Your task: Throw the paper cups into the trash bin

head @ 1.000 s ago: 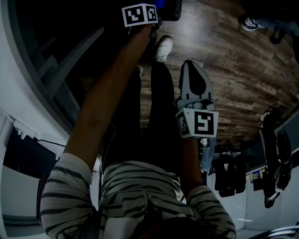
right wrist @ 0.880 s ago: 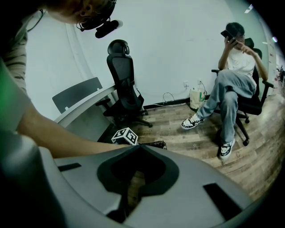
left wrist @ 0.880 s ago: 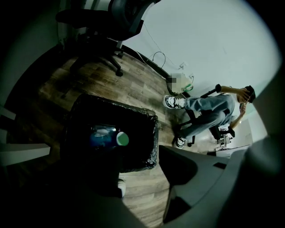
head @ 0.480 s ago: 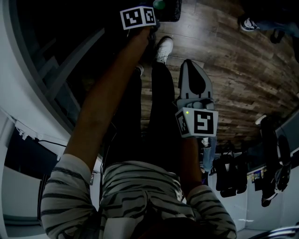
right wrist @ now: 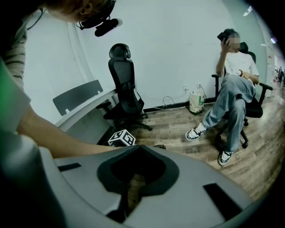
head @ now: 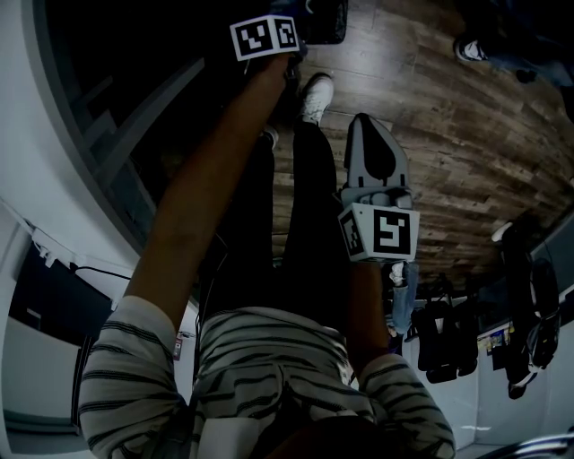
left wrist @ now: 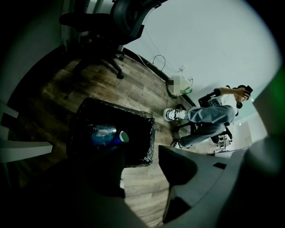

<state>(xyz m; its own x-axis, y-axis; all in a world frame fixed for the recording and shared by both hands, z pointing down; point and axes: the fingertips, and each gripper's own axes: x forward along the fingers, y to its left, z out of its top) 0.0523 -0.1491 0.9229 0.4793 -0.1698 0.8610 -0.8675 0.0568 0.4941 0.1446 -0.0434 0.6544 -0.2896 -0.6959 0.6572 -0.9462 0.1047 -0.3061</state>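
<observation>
In the left gripper view a black-lined trash bin (left wrist: 142,133) stands on the wooden floor right below my left gripper (left wrist: 140,156). A blue paper cup (left wrist: 107,137) with a green rim lies on its side inside the bin. The left jaws stand apart with only floor and bin between them. In the head view my left arm reaches forward, its marker cube (head: 265,36) next to the bin's edge (head: 327,20). My right gripper (head: 363,121) hangs lower beside my leg, its tips touching (right wrist: 138,148) and nothing in it.
A person sits on an office chair (right wrist: 231,89) across the floor, feet stretched toward the bin. A black office chair (right wrist: 124,93) stands at a grey desk (right wrist: 84,111), and a bag (right wrist: 195,101) rests by the white wall. A cable runs along the wall.
A blue shape beside the left gripper at the top edge of the head view one second ago no longer shows there. Both arms have hardly moved.
</observation>
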